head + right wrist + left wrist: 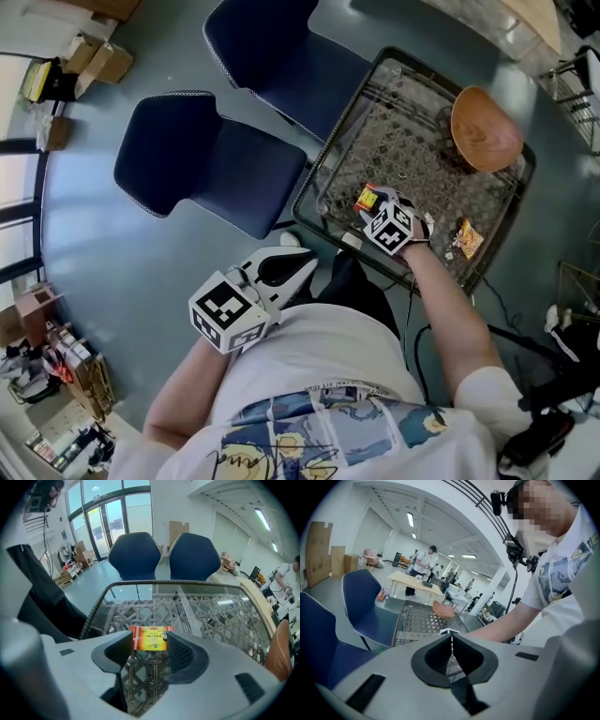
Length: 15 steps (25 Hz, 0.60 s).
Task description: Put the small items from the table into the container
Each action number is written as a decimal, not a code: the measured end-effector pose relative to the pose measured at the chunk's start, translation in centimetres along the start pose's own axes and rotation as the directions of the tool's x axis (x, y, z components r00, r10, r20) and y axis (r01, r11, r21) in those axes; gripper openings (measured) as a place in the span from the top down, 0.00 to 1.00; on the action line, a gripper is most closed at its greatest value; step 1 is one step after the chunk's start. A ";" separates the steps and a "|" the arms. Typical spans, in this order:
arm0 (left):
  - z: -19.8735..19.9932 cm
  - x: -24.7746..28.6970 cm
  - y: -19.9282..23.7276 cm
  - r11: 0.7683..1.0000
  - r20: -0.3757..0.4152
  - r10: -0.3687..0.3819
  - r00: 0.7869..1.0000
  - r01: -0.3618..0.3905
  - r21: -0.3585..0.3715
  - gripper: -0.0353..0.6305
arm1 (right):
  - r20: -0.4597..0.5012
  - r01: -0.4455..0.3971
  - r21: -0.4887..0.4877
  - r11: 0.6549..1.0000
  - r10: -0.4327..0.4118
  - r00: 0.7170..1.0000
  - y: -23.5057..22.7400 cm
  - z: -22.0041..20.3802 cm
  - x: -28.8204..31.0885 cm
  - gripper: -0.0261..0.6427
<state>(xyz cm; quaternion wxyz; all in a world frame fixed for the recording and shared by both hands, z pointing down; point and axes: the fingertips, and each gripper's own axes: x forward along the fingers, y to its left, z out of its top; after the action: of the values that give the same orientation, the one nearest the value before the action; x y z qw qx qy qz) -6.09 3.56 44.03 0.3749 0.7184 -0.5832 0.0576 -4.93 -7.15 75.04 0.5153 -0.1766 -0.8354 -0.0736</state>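
One red-and-yellow packet (152, 634) flat on the glass table (211, 611), between the tips of the right gripper (150, 644), jaws spread wide. Left gripper (451, 634) pressed together, empty, off the table.

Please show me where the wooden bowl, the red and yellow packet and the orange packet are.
wooden bowl (485, 129), head view, middle of its wooden surface.
red and yellow packet (151, 638), right gripper view, middle of its printed face.
orange packet (468, 237), head view, its middle.
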 end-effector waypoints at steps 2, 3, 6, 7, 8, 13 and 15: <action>0.0 0.0 0.3 1.000 -0.002 0.003 1.000 -0.003 -0.006 0.93 | -0.016 -0.007 0.008 1.000 0.008 1.000 -0.2 -0.4 0.8 0.65; 0.0 -0.1 0.4 1.000 -0.003 0.005 1.000 -0.005 -0.009 0.93 | -0.016 -0.007 0.014 1.000 0.008 1.000 -0.2 -0.3 0.9 0.65; 0.1 -0.3 0.7 1.000 -0.002 0.011 1.000 -0.011 -0.017 0.93 | -0.011 0.000 0.018 1.000 0.000 1.000 -0.4 0.3 0.9 0.65; 0.2 -0.2 0.8 1.000 -0.002 0.011 1.000 -0.011 -0.018 0.93 | -0.013 0.003 0.013 1.000 -0.003 1.000 -0.4 0.3 0.9 0.65; 0.3 -0.2 0.8 1.000 -0.003 0.010 1.000 -0.010 -0.017 0.93 | -0.015 0.006 0.009 1.000 -0.006 1.000 -0.4 0.2 0.9 0.65; 0.7 -0.1 0.9 1.000 -0.007 0.003 1.000 -0.003 -0.005 0.93 | -0.009 0.020 0.016 1.000 -0.020 1.000 -0.6 0.2 1.0 0.71; 0.6 0.0 0.9 1.000 -0.010 0.001 1.000 -0.001 -0.003 0.93 | -0.007 0.029 0.016 0.999 -0.029 1.000 -0.6 0.2 1.0 0.74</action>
<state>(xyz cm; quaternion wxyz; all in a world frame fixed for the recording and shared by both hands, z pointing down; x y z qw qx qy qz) -7.15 3.18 44.00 0.3789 0.7171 -0.5819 0.0603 -5.72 -7.39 75.83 0.5184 -0.1603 -0.8367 -0.0749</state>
